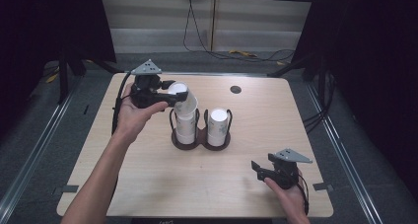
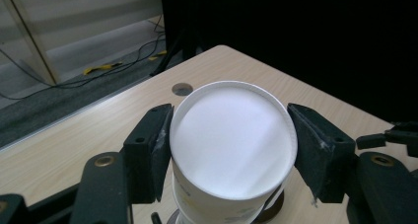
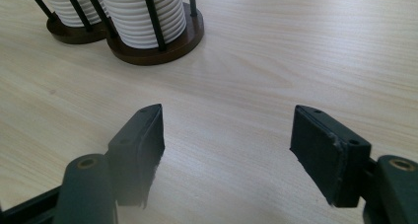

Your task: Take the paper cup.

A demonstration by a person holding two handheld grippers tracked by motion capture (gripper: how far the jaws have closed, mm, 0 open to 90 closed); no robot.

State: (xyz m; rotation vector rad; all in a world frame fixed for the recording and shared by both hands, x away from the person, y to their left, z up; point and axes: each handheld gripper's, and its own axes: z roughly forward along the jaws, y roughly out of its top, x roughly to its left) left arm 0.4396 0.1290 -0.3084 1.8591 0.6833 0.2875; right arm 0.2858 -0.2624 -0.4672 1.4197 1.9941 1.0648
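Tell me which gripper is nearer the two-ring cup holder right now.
Left. The left gripper is just above the cup holder, clamped on the top paper cup of its left stack. The right gripper sits apart near the table's front right, jaws open and empty.

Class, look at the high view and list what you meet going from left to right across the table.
Left gripper shut on a tilted white cup → left stack of cups in the holder → right stack of cups → right gripper, jaws apart with nothing between them.
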